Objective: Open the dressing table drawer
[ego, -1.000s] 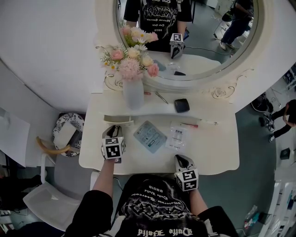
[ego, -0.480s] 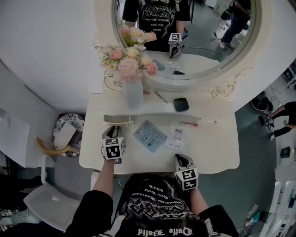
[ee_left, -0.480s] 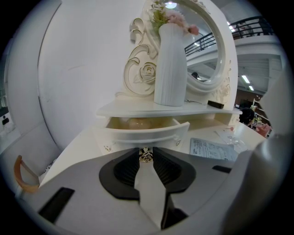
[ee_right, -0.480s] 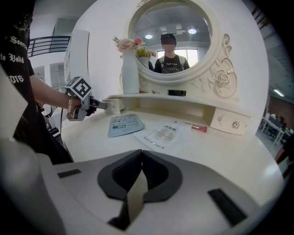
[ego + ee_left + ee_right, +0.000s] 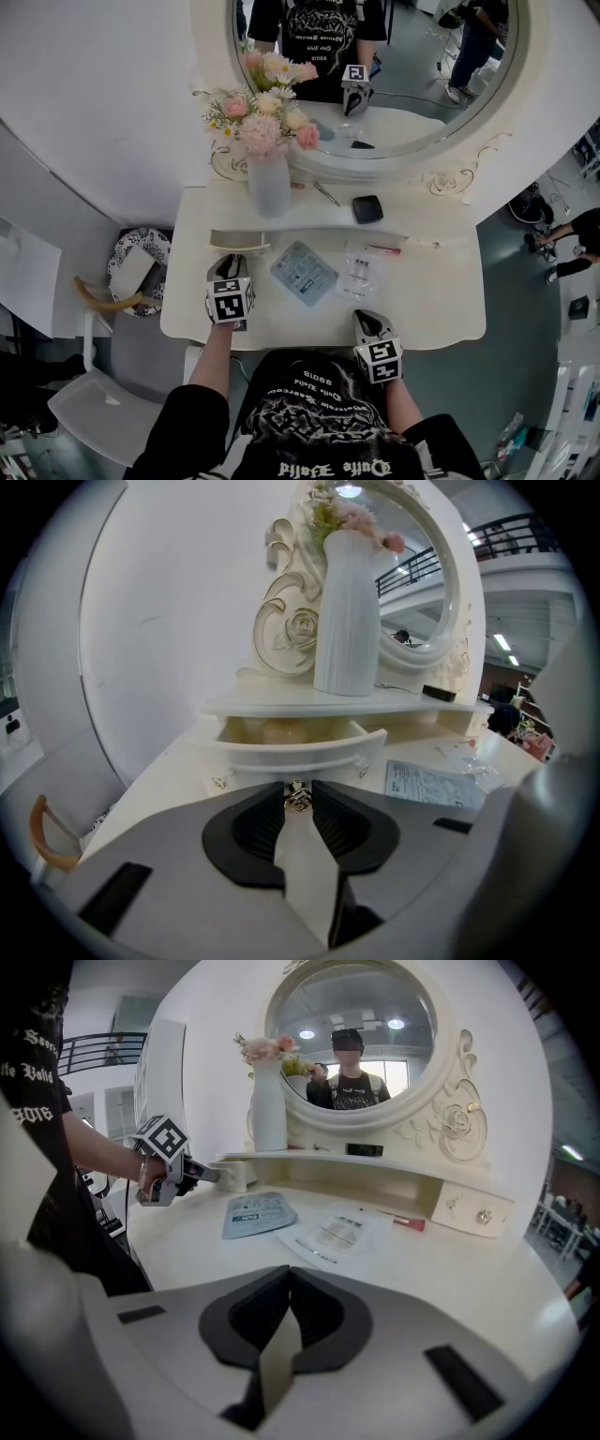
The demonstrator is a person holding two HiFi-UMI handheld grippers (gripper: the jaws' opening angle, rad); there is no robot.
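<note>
- Your white dressing table [image 5: 441,314] stands under the oval mirror [image 5: 422,84], with a vase of flowers [image 5: 270,187] on its raised shelf.
- The drawer [image 5: 292,754] sits under the left end of that shelf. It is slid partly out, its curved cream front clear of the shelf edge and its pale inside showing.
- Your left gripper [image 5: 231,262] slants down at the drawer front, jaws nipped narrow on its little metal knob [image 5: 298,797].
- Your right gripper [image 5: 367,323] hovers over the table's near edge on the right, tilted down, jaws pressed together on nothing.
</note>
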